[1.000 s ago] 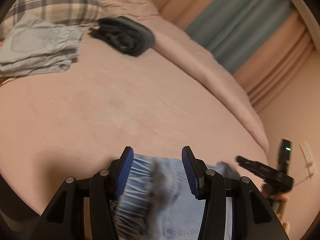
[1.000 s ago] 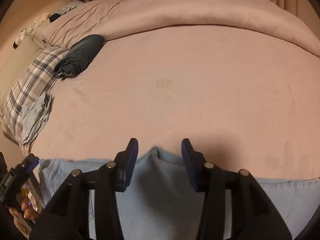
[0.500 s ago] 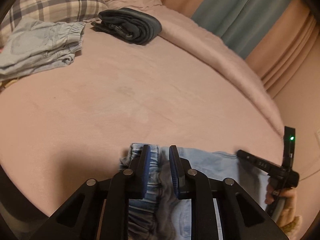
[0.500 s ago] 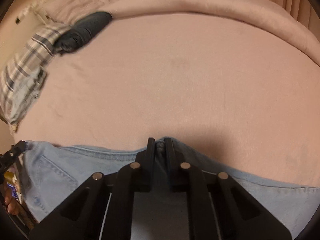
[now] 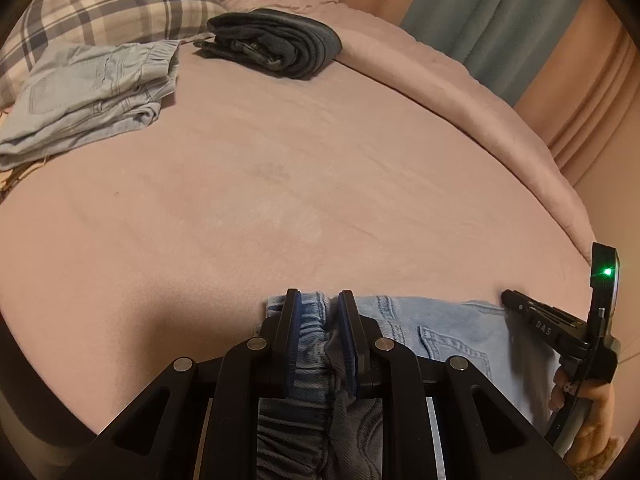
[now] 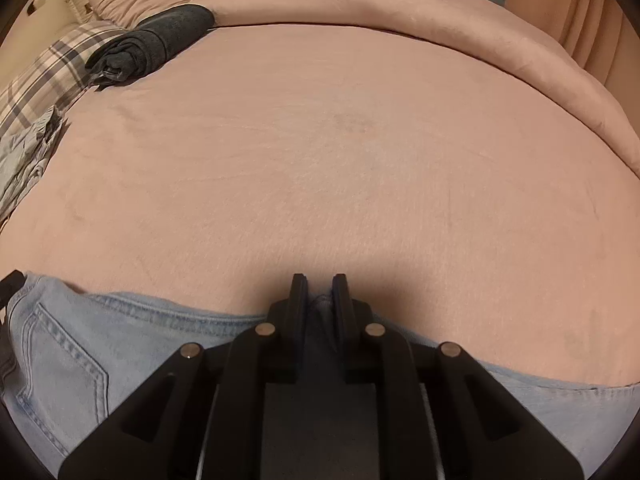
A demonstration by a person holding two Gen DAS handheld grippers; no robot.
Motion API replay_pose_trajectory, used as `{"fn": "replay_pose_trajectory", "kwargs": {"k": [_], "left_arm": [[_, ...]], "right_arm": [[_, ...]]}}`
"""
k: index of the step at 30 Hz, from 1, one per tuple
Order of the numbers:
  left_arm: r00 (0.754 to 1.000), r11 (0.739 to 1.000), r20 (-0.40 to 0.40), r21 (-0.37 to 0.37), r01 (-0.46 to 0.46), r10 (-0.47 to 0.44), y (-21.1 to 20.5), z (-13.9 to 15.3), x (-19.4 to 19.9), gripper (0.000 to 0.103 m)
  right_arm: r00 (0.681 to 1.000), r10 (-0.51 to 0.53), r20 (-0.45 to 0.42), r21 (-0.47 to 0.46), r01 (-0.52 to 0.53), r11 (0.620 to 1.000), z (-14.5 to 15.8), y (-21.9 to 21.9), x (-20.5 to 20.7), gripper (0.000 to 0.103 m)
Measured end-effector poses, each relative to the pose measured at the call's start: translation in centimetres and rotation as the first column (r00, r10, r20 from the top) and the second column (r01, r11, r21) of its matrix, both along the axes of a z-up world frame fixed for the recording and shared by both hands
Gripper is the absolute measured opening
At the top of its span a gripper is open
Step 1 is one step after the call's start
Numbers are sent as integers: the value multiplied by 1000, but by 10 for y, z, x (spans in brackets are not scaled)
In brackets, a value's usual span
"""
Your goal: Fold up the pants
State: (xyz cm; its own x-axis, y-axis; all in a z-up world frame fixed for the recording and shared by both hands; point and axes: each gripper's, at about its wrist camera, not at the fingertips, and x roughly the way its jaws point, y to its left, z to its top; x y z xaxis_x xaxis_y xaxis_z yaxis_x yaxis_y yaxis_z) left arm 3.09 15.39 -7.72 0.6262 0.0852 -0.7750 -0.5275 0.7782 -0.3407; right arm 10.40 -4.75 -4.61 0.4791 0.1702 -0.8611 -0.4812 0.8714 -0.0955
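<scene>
Left hand-held gripper (image 5: 318,300) is clamped on the gathered elastic waistband of the light blue jeans (image 5: 448,332), denim bunched tight between its blue pads. Right hand-held gripper (image 6: 320,284) has a pinch of the same jeans' edge between its black fingers; its jaws are easing open a touch at this moment, yet fabric sits wedged in the narrow gap, so I read it as a grip.

Now the layout. The jeans lie along the near edge of the pink bed (image 5: 280,184), right under both tools, with their long axis running side to side across that edge. From the waistband, the seat and a back pocket (image 6: 60,356) stretch toward the right hand-held gripper, which the left view catches at the far end of the seat, a hand (image 5: 592,404) wrapped round its handle. So each hand owns 1 end of the upper edge.

Away from the jeans, at the head of the bed, 2 folded pairs wait: a pale one (image 5: 92,92) on the plaid pillow (image 5: 120,4), a dark one (image 5: 276,44) beside it.

My guess: the coming fold carries this held edge across the open bed.
</scene>
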Motion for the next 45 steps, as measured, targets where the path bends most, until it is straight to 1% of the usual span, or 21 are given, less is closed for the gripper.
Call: {"fn": "replay_pose_trajectory", "kwargs": {"k": [5,14,18,24,25,27,29,30,31,32,33,34,36,38,40,42,43,45], "left_arm": [[1000,1000,-2,1,0,0,-1,1,-1,21],[1000,999,-24,38,1,0,-6,1,2,21],[1000,999,-23,32,1,-1,-5,0,3,21],[1000,999,-5,-11,-30,30,3,-5,5,21],[999,999,-7,-14,-37,37,3,-3,6,21],[999,999,-18,2,-45,45,0,6,8,21],[999,999,6,24,-48,47,-6,26,4,21],[998,998,30,34,-60,59,-9,38,0,25],[996,996,48,49,-81,78,-12,50,-4,39],[993,993,67,58,-100,97,-17,61,-10,49],[992,993,85,59,-103,97,-21,67,-12,65],[990,995,115,57,-87,80,-29,75,-16,69],[988,999,156,48,-13,5,-49,85,-19,69],[986,998,161,49,46,-53,-67,89,-17,70],[982,994,160,47,96,-102,-88,88,-12,70],[979,989,142,40,144,-148,-105,83,-3,70],[977,984,119,41,173,-176,-118,78,3,70],[972,976,89,51,214,-218,-133,72,13,70]], "right_arm": [[1000,3,6,-18,-3,1000,0,2,0,14],[1000,-9,-10,3,9,1000,0,2,1,14],[1000,-8,-8,-10,8,1000,0,3,1,14],[998,-44,-36,-5,43,999,-1,4,10,12],[998,-49,-35,-1,49,999,0,4,11,12],[998,-45,-40,-30,44,999,3,9,12,12],[998,-47,-32,-76,45,996,13,14,9,16],[999,-40,-12,-78,39,996,21,14,5,19],[999,-28,18,-65,30,997,31,11,1,28],[998,-25,56,-46,28,999,42,6,-6,36],[996,-32,84,-30,35,999,52,1,-12,54],[993,-45,108,-12,46,999,60,-6,-18,59],[988,-81,131,37,77,996,77,-26,-33,60],[986,-114,118,85,105,991,86,-46,-43,64],[984,-148,102,146,133,980,92,-70,-57,76],[980,-175,92,195,155,969,94,-91,-74,79],[979,-183,87,207,162,965,94,-98,-79,80],[974,-210,82,207,190,960,91,-117,-90,83]]}}
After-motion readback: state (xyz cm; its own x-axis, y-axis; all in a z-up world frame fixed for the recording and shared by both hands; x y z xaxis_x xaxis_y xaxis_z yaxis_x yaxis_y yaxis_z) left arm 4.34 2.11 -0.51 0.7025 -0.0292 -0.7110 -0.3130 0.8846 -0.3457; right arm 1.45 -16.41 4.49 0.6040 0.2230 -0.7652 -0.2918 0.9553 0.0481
